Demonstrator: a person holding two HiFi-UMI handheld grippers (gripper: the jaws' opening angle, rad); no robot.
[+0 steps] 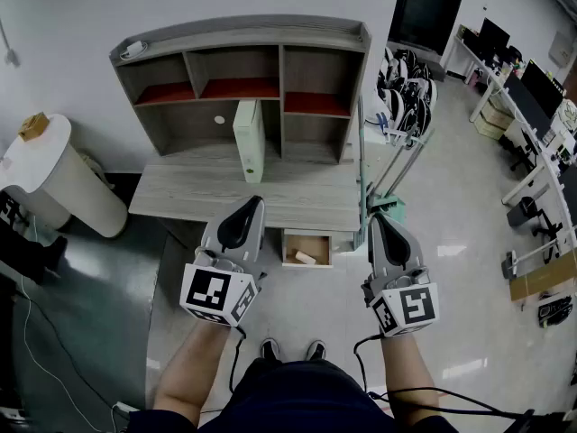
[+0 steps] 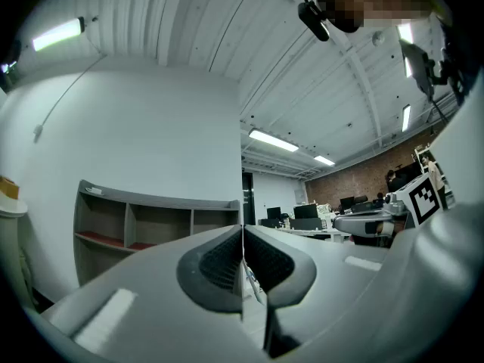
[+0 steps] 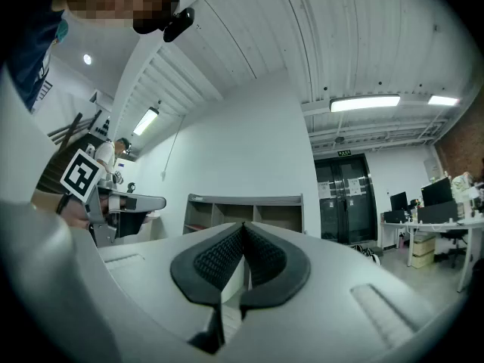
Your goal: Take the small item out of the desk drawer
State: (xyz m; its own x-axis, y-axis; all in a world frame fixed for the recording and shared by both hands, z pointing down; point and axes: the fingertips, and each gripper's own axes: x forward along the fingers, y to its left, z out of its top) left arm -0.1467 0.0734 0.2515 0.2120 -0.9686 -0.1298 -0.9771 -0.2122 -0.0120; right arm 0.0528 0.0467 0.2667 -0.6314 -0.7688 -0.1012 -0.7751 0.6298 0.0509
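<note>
Small item [image 1: 306,258], 1, lies in 1 open drawer [image 1: 311,242]; left gripper [image 1: 255,202] and right gripper [image 1: 372,217], 2, closed empty

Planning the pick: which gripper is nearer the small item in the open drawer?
Left, judging by the head view. The left gripper hangs just left of the drawer holding the small item; the right gripper sits farther off to its right.
</note>
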